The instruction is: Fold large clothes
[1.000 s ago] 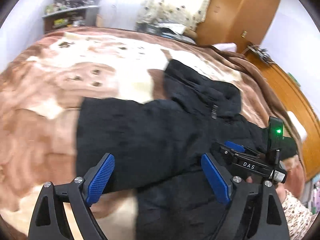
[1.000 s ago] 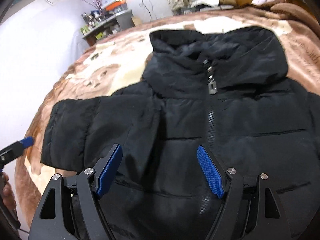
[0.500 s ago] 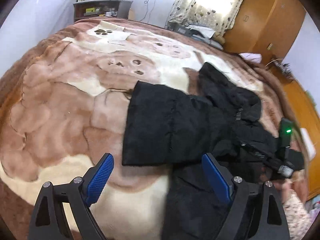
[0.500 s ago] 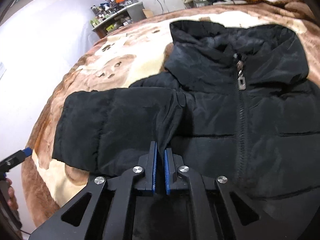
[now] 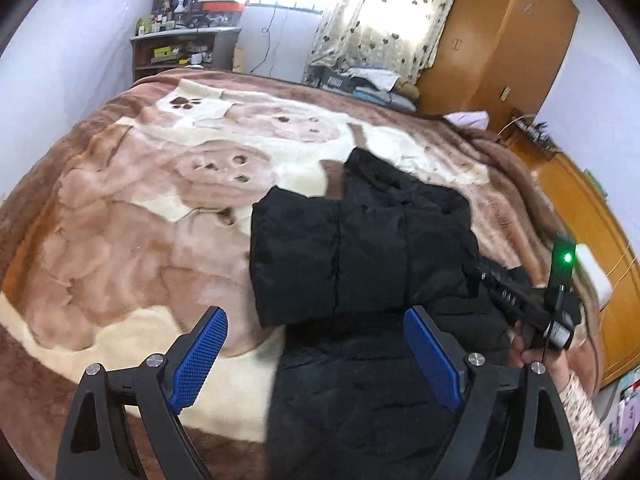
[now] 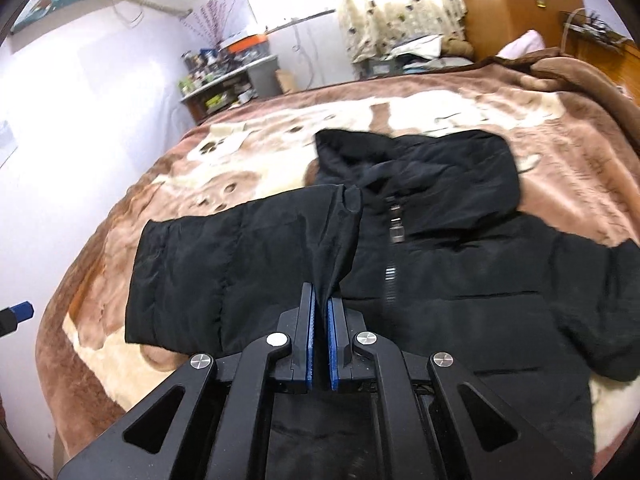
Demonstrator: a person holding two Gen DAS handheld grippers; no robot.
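Changed since earlier: our right hand-held gripper (image 6: pixel 320 340), then spread, now pinches jacket (image 6: pixel 440 264) fabric by the sleeve (image 6: pixel 208 264), lifting; left hand-held gripper (image 5: pixel 316 356) spread, empty; sleeve fold begun.

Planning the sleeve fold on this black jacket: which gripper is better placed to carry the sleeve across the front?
Right. The right gripper is already shut on a pinch of the black jacket where the sleeve joins the body. The left gripper hangs open with nothing between its fingers.

Both wrist cameras look steeply down from the bed's near edge toward its far edge, close above the blanket (image 5: pixel 120 240); both catch the black jacket (image 6: pixel 460 280).
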